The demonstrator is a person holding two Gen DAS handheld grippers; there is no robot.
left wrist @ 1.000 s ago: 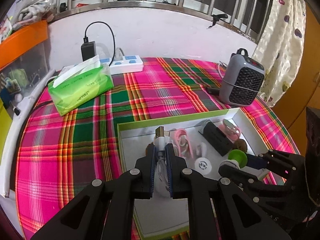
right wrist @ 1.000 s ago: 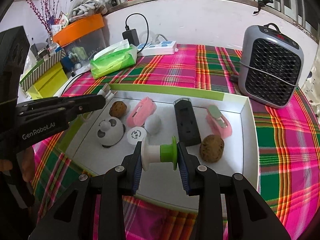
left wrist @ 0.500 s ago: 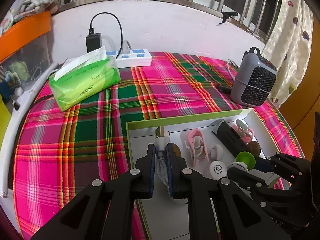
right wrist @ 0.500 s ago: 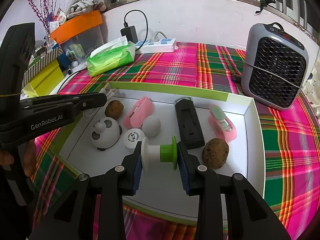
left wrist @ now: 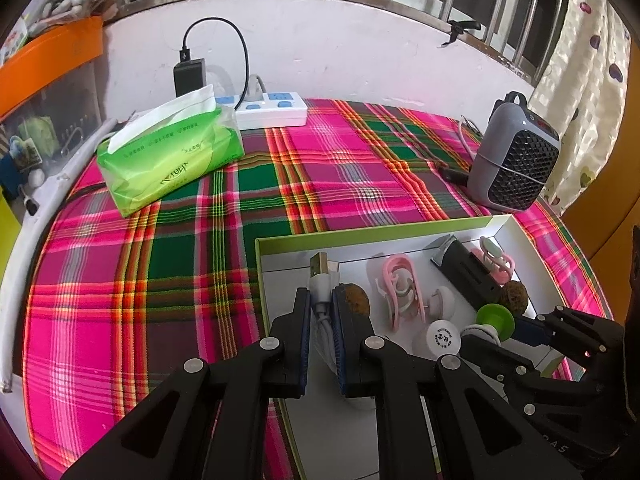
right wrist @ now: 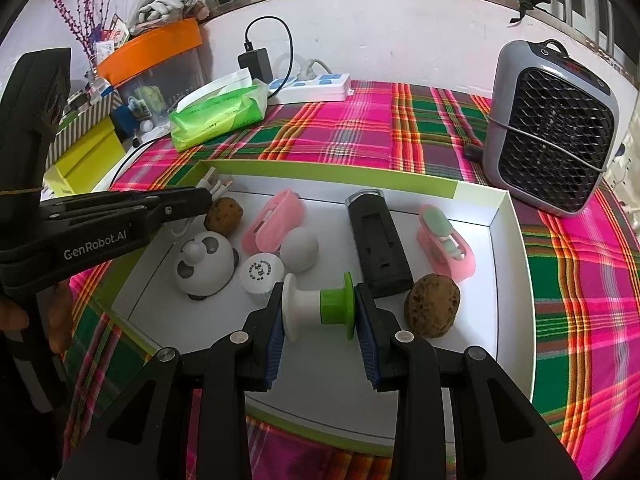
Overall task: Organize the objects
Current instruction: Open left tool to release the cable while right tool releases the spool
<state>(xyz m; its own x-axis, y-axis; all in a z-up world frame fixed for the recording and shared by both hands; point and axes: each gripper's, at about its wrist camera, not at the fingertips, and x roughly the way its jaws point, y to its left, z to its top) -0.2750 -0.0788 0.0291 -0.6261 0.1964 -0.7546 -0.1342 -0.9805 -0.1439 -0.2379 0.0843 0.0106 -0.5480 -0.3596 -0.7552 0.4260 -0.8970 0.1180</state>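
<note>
- White USB cable is clamped between the pads of the left gripper, plug end sticking out past the fingertips, held at the left end of the white tray.
- White-and-green spool is gripped end to end by the right gripper, held over the tray's near side.
- Inside the tray are seen: panda-shaped gadget, white ball, grey ball, two walnuts, two pink clips, black block.
- Beyond the tray on the plaid cloth: green tissue pack, power strip, grey fan heater.
</note>
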